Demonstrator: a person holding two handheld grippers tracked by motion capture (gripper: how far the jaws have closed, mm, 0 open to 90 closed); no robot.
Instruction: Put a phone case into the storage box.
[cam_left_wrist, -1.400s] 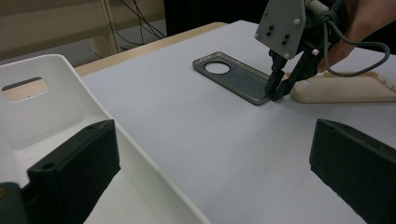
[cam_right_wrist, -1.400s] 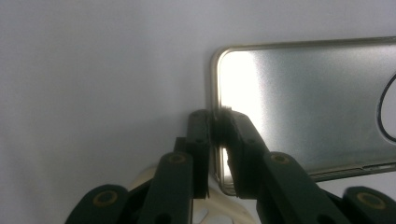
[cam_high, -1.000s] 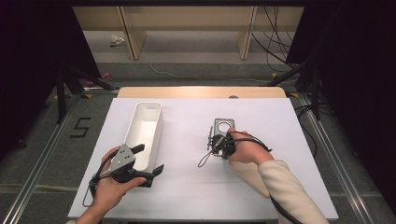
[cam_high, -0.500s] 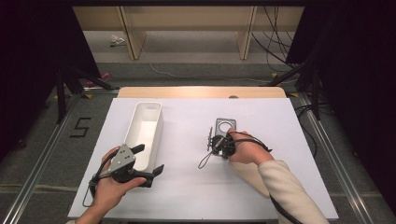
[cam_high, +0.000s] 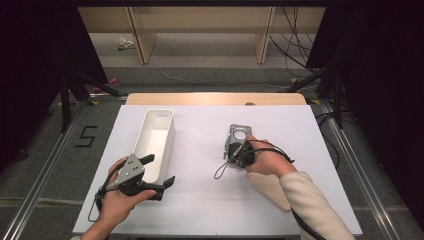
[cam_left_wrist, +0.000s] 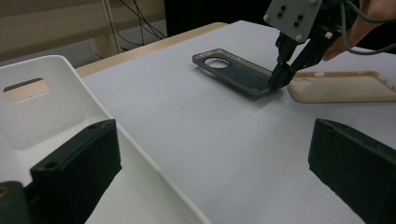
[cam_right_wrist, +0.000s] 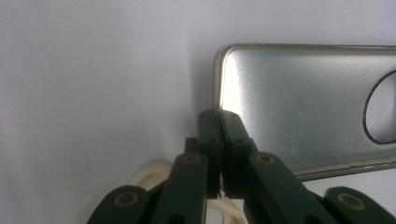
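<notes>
The white table (cam_high: 200, 200) spreads out under both my arms, its wooden far edge showing beyond the white sheet. On its left half stands the long white bin (cam_high: 155, 142), lengthwise away from me, open on top, with a handle slot cut in its far end wall; in my left gripper view its rim runs just beside my left-hand jaw. My left gripper (cam_high: 159, 172) lies low at the near end of that bin, held in my left hand (cam_high: 117, 200), with its two black jaws standing wide apart and nothing between them, one by the bin's near corner and the other over bare table. My right hand (cam_high: 265, 161) rests on the table's right half, well apart from the bin, and my right gripper (cam_high: 231, 152) points down at the near end of the dark phone case (cam_high: 239, 136), which lies flat on the table with its round camera hole toward the far side. In my right gripper view my jaws are pressed together with their tips at the case's corner edge; I cannot tell whether they pinch its rim. Just beside it, partly under my right hand, lies a tan phone case (cam_left_wrist: 345, 86), flat as well.
</notes>
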